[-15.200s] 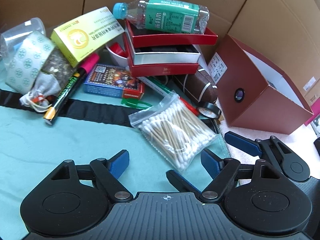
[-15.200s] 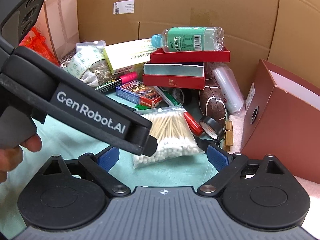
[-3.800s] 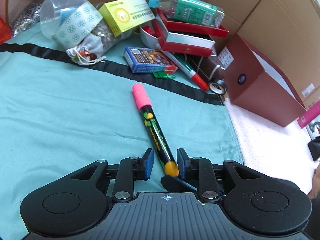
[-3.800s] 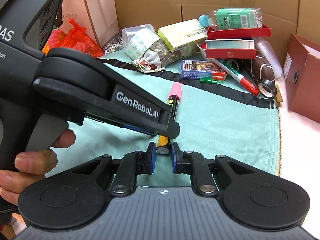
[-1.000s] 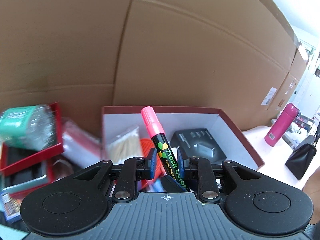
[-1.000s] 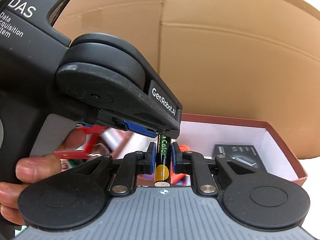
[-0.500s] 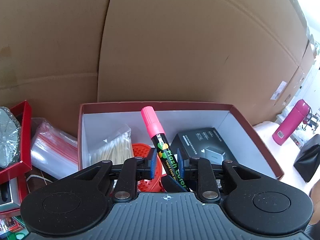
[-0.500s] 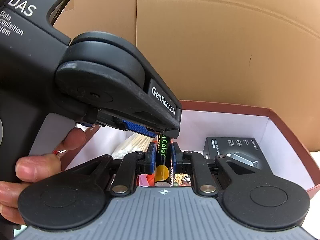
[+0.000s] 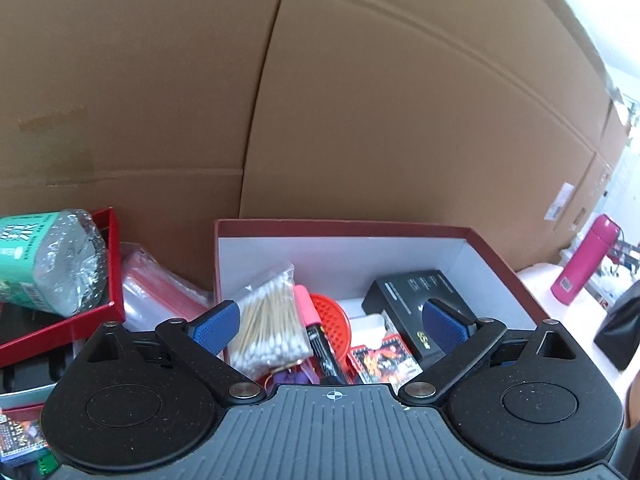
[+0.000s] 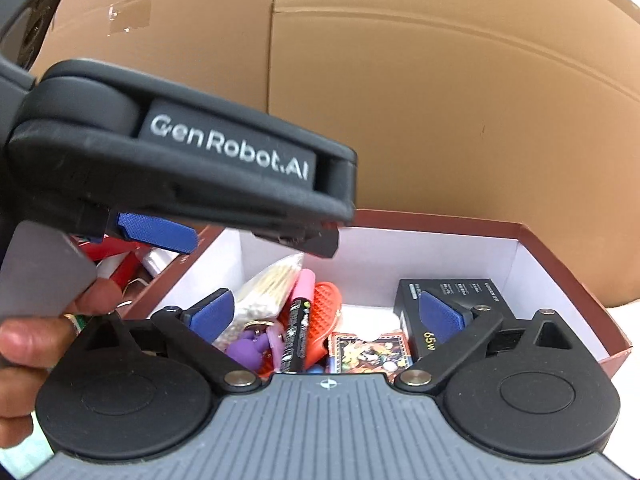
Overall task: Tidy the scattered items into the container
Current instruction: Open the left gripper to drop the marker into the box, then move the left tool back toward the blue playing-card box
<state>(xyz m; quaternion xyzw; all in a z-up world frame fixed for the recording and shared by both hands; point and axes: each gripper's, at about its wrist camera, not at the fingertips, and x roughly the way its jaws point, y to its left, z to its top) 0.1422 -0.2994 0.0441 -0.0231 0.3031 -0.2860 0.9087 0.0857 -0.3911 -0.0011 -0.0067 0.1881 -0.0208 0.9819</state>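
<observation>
Landmark: red box (image 9: 500, 258) with white interior, open at the top, set against a cardboard wall (image 9: 360, 100).
Left gripper (image 9: 330, 321): jaws spread wide, holding nothing; blue pads stand over the near edge of the red box, one over the swab bag, one over the black carton.
Right gripper (image 10: 324, 312): jaws spread wide, holding nothing; positioned above the near side of the red box, just beside the left gripper, whose black body crosses the upper left of the right wrist view.
Marker (image 9: 318, 334): black barrel with pink cap, lying inside the red box, free of both grippers, cap toward the far wall, between the swab bag and the orange disc.
Cotton swab bag (image 9: 268, 320): inside the red box, at its left wall, touching the marker.
Orange disc (image 10: 326, 312): inside the red box, just right of the marker.
Black carton (image 10: 452, 300): inside the red box, right half, marked 65W.
Card pack (image 10: 368, 352): inside the red box, near edge, beside the black carton.
Purple item (image 10: 250, 346): inside the red box, near left corner; identity cannot be determined.
Water bottle (image 9: 44, 264): left of the red box, lying on a red tray (image 9: 114, 264).
Pink flask (image 9: 582, 266): right of the red box, well apart, upright.
</observation>
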